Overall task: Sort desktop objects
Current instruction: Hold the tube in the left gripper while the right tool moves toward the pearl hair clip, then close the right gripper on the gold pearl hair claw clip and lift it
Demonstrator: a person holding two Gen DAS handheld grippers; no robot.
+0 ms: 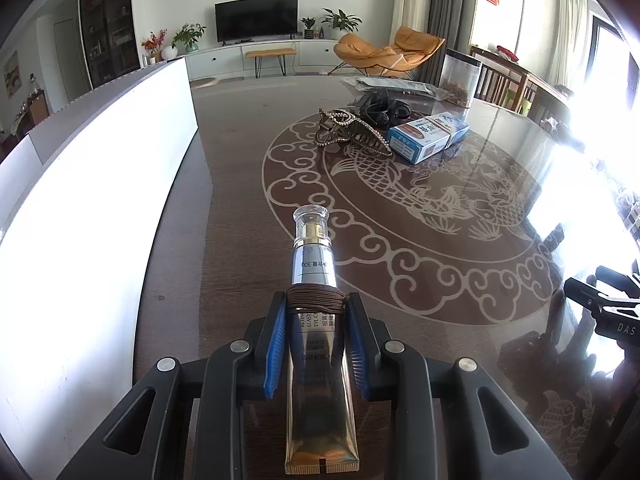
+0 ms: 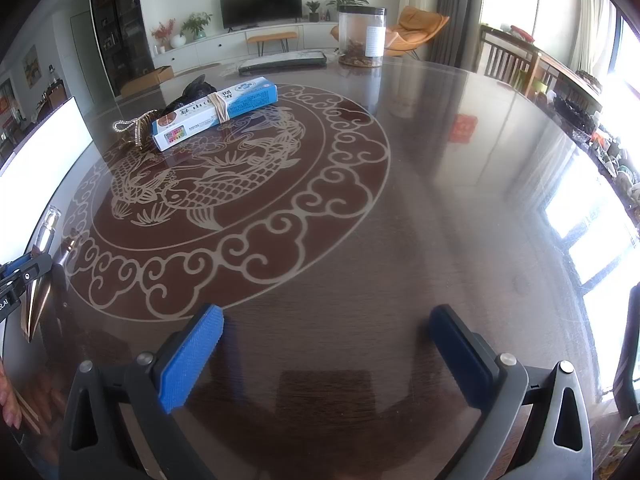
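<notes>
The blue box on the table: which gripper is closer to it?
Probably the right gripper, though not clearly. It hangs open over bare table, the blue box ahead to its left. The left gripper, shut on a tube, has it ahead to its right.

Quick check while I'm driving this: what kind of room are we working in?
Most likely a home living and dining room. A television stands on a low white cabinet against the far wall, with an orange lounge chair and potted plants nearby, and the work surface is a glossy round table with a fish motif.
</notes>
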